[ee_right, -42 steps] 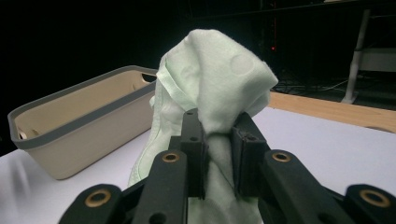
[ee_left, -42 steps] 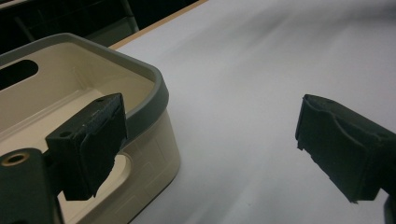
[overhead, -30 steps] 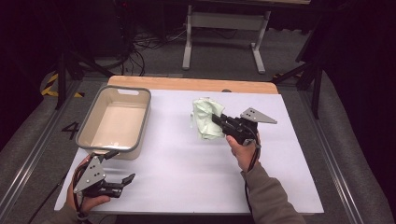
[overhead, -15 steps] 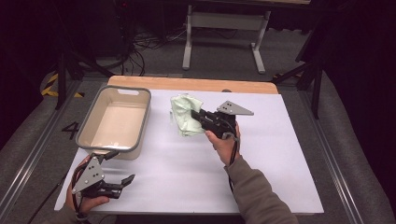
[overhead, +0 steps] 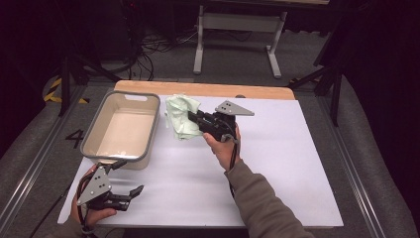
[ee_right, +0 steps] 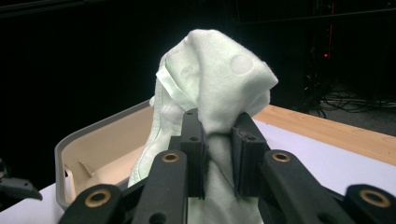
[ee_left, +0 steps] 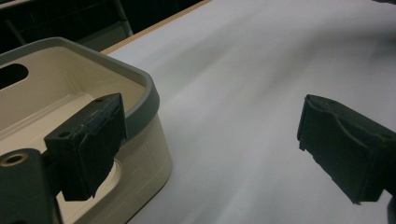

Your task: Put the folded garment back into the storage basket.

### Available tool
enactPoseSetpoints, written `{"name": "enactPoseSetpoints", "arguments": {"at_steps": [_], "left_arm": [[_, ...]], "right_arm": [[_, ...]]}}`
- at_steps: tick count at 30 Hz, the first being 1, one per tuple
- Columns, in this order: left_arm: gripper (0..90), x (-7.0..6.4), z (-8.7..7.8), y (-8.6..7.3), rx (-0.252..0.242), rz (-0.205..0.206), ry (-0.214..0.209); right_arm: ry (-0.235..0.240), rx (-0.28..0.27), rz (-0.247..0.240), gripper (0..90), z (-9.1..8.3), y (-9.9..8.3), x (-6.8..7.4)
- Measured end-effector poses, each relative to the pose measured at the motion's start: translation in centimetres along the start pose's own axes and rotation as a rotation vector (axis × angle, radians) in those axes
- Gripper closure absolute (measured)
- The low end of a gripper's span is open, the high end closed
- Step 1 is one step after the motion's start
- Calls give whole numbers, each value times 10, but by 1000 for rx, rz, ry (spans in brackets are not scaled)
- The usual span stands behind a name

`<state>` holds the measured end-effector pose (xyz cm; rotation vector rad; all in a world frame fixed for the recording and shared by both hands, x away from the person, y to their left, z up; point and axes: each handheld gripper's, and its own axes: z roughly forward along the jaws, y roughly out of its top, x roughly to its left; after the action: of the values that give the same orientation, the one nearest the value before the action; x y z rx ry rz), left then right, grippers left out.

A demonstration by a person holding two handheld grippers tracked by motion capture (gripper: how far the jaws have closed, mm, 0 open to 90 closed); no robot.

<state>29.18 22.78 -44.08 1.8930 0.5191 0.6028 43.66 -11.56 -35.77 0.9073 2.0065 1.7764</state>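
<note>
Right gripper (overhead: 194,118), jaws clamped on the pale green cloth (overhead: 181,115), has carried it toward nine o'clock across the white table; cloth now lies just beside the tub (overhead: 148,130) rim, formerly well apart.

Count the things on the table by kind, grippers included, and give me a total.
Cloth: 1
Tub: 1
Hand-held gripper: 2, left and right
Total: 4
</note>
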Motion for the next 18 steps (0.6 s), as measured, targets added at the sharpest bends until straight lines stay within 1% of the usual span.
{"name": "enactPoseSetpoints", "arguments": {"at_steps": [5,6,13,18], "left_arm": [[93,0,-1,0,-11,-7,6],[93,0,-1,0,-13,-6,2],[92,1,-2,0,-12,-5,3],[93,1,-1,-1,-10,-8,-1]], "right_arm": [[13,-5,-1,778,14,3,8],[16,-6,-6,778,17,3,10],[37,-14,-1,778,38,6,22],[26,-27,6,778,53,5,30]]}}
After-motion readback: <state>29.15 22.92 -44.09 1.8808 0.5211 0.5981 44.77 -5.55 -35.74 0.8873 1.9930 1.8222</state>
